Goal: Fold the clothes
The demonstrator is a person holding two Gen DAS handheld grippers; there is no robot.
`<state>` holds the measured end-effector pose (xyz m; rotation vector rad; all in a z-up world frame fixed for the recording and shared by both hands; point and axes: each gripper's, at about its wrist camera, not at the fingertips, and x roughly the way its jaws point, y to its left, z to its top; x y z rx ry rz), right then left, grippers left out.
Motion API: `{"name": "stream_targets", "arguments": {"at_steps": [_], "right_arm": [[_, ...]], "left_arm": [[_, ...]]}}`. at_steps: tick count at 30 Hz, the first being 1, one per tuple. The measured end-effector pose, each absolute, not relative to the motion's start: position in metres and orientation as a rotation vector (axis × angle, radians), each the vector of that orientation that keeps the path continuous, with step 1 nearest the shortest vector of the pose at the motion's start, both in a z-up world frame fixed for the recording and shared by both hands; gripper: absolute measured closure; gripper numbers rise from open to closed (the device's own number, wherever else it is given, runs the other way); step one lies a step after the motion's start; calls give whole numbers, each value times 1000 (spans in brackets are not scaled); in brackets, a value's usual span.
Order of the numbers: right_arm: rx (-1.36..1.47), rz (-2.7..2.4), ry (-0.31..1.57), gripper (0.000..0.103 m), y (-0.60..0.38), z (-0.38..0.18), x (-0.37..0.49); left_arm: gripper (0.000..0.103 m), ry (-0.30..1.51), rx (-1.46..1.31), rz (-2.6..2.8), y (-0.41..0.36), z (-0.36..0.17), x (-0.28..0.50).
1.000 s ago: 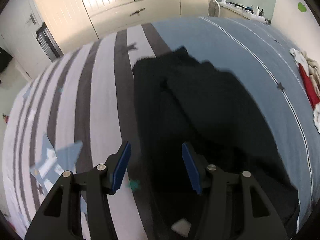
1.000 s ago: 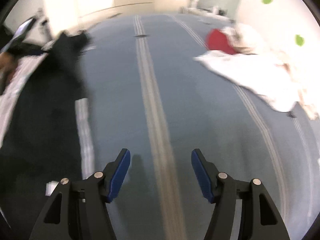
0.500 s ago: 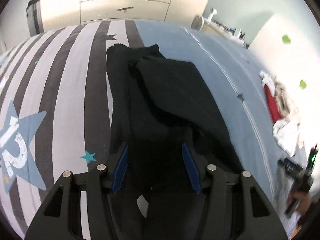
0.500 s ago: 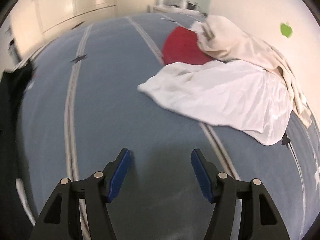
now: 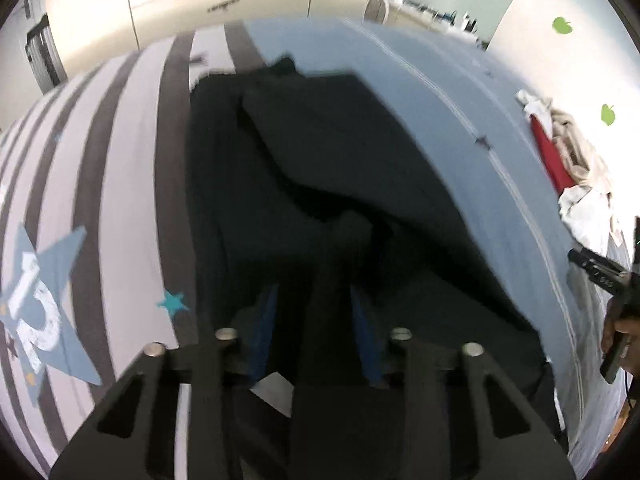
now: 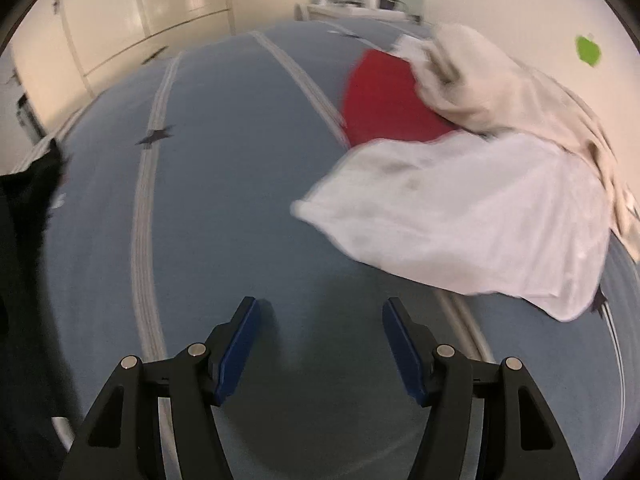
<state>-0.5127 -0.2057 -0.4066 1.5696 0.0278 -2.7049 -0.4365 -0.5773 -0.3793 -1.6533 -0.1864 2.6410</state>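
Note:
A black garment (image 5: 320, 152) lies lengthwise on the bed, partly folded over itself. My left gripper (image 5: 316, 312) is closing on a raised fold of this black cloth, and the blue pads (image 5: 266, 320) pinch the ridge between them. My right gripper (image 6: 322, 332) hangs open over bare blue bedspread (image 6: 224, 184), holding nothing. A white garment (image 6: 460, 216) lies just ahead and to its right, with a red one (image 6: 384, 100) and a beige one (image 6: 500, 92) behind it. The black garment's edge (image 6: 24, 220) shows at the far left of the right wrist view.
The bed cover is blue on the right and grey-and-white striped (image 5: 120, 160) on the left, with a blue star patch (image 5: 40, 308). Cream wardrobe doors (image 5: 180, 4) stand beyond the bed. A hand with the other gripper (image 5: 600, 272) shows at the right edge of the left wrist view.
My left gripper came over the black garment and its jaws closed on a fold. My right gripper swung right, from beside the black garment to just before the white one.

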Motion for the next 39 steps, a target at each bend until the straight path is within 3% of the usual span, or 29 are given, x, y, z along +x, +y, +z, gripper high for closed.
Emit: {"name": "stream_targets", "arguments": {"at_steps": [7,10,13,15,17,21,25,29,31,32,33,36,39], "right_arm": [[1478,-2598,87,43,-273,-389,-527],[1411,-2548,84,43,-311,-375,-529],[1342,-2496,114,43,-359,-366,-527],[1311,-2457,141,43,-394,-363,-526],[1281,-2413,165,43,-427,-358,-525],[1210,-2342,236,43,-479,-353,-506],[1184,-2285,360,43,-518,-366,-490],[1203,-2284,481,43,-542,-386,-496],[1245,-2288,527,66,-550,-397,-508],[1262,-2286,537,97,-551,-399,-514],[1273,-2300,528,101,-550,-399,-523],[1321,-2350,349,101,-530,-390,-559],[1401,-2439,212,98,-500,-384,-588]], "left_arm": [[100,-244,-1606,2791,-602,-367,-405],[93,-232,-1647,2781,-609,-373,-395],[83,-342,-1660,2783,-615,-375,-392],[71,-384,-1650,2807,-617,-376,-386],[68,-399,-1651,2818,-617,-380,-380],[68,-349,-1644,2827,-611,-381,-373],[68,-433,-1628,2825,-615,-384,-370],[68,-363,-1623,2824,-611,-389,-376],[84,-300,-1636,2804,-614,-392,-387],[94,-252,-1636,2788,-609,-391,-392],[98,-211,-1629,2801,-606,-388,-392],[103,-195,-1559,2877,-608,-370,-390],[103,-302,-1564,2961,-634,-361,-388]]}}
